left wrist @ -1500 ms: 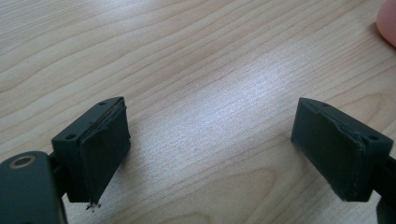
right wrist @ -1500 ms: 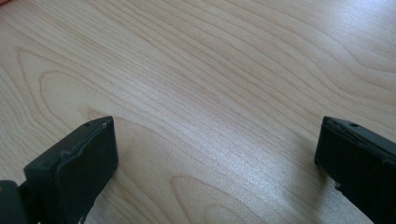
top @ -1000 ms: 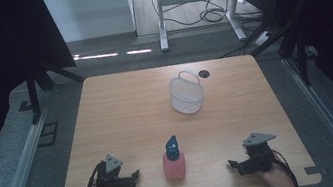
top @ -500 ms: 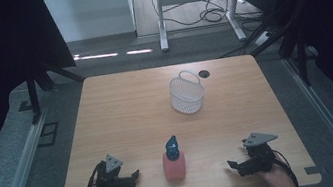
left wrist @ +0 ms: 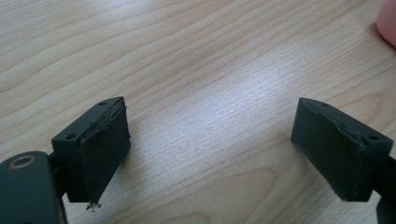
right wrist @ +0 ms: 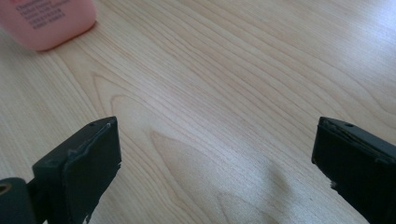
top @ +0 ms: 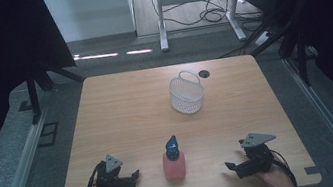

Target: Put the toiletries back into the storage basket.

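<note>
The left gripper (top: 132, 176) sits at the lower left of the high view, on the table (top: 126, 110). Its jaws are wide apart and hold nothing, with only bare wood between them. The right gripper (top: 232, 166) sits at the lower right, also spread wide and holding nothing. The pink bottle (top: 173, 160) stands between them, touching neither. A white basket (top: 186, 94) stands farther up, well apart.

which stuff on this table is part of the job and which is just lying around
Part of the job:
- pink bottle, upright between the two claws
- left claw, open, empty
- right claw, open, empty

Probably just nearby:
- white mesh basket, far side of the table, nothing visible inside
</note>
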`<state>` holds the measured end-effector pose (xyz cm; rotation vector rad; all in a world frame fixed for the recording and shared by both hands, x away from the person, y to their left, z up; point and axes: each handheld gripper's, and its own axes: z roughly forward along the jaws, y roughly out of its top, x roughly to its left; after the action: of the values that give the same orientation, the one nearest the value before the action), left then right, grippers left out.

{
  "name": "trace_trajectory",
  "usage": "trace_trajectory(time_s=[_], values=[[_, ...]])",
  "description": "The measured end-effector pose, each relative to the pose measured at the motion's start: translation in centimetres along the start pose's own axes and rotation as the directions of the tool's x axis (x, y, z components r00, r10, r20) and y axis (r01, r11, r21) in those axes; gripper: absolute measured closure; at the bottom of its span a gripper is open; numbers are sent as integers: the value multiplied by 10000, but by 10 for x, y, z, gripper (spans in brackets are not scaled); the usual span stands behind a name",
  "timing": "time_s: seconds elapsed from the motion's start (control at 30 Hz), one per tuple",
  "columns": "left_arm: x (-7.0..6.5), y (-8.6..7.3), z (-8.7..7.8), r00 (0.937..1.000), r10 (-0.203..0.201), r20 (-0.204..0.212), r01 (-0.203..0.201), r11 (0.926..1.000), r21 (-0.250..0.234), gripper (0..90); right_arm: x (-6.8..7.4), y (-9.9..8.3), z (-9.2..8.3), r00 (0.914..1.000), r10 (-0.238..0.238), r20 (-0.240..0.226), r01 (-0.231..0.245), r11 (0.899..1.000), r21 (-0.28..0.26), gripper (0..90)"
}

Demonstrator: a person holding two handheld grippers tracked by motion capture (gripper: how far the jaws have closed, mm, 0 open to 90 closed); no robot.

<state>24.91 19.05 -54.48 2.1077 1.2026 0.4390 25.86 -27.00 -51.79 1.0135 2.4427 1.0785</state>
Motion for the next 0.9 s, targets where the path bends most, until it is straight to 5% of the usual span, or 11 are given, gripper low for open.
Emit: trace_trajectory(time_s=[0.9], values=[[0,0,0,10000,2,0,-2,10000,2,112,14,28,-8,9961,-14,-882,-34,9985,-544,32]])
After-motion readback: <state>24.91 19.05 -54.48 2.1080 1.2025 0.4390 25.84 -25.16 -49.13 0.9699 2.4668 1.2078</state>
